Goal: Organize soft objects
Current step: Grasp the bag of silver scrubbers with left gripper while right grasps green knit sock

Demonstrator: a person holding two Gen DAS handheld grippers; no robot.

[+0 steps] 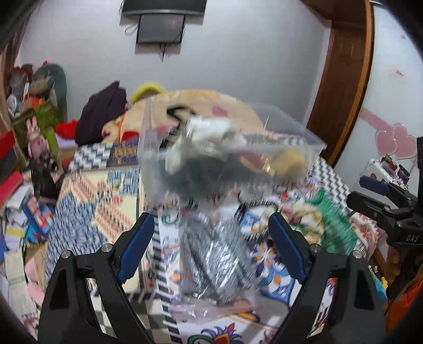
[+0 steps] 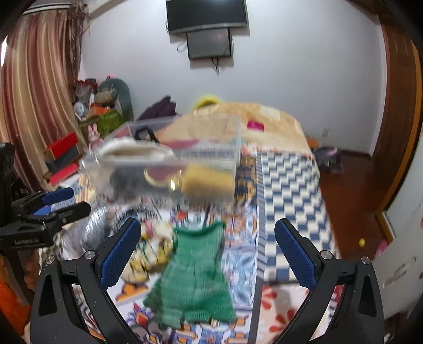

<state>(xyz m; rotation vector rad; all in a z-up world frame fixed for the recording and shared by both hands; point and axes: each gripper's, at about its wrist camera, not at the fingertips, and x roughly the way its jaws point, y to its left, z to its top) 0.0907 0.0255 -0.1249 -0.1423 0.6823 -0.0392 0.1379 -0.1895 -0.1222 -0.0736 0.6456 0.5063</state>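
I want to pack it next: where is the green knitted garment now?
The green knitted garment lies flat on the patterned bedspread, directly between the open right gripper fingers, nearer than the clear plastic box.

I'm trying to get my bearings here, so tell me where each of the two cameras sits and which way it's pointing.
Left wrist: on the left hand-held gripper, open, looking over the bed at a striped item in plastic; the right hand-held gripper shows at right.
Right wrist: on the right gripper, open, facing a green knit; the left gripper shows at left.
Shared: the clear bin, green knit, bed and wall TV.
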